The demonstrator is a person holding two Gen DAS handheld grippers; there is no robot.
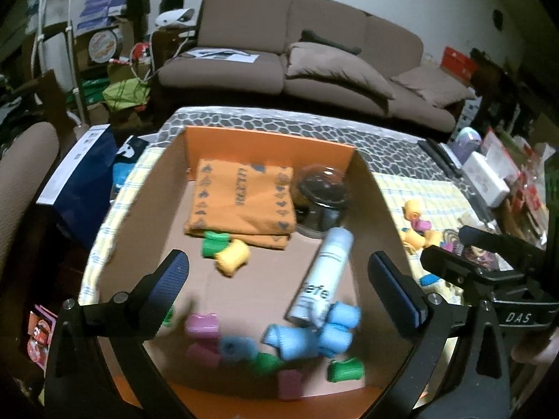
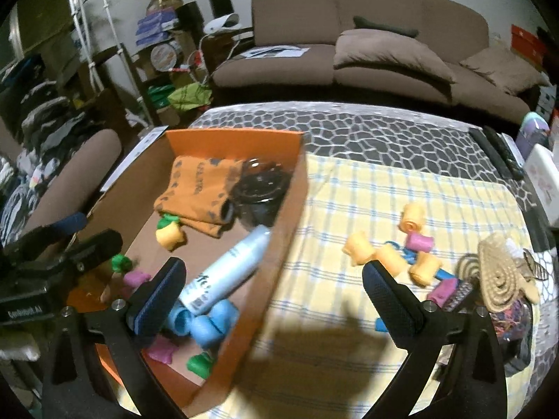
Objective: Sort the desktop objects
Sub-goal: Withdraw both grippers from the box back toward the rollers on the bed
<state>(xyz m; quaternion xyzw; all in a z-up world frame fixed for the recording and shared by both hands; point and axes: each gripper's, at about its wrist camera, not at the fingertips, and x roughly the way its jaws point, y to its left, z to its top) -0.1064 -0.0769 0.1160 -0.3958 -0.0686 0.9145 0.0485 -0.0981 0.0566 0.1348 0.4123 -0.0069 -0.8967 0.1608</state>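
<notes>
Left gripper (image 1: 277, 288) hovers over cardboard box (image 1: 380, 209), jaws spread wide, holding nothing. Inside box: folded orange cloth (image 1: 241, 199), dark jar (image 1: 321, 202), white spray bottle (image 1: 323, 276) lying tilted, foam rollers in blue (image 1: 297, 342), pink, green, yellow. Right gripper (image 2: 274, 288) above box's right wall, jaws wide apart, empty. More rollers (image 2: 387, 256) scattered on checked cloth (image 2: 367, 202) covering bench, beside woven coaster (image 2: 499, 279).
</notes>
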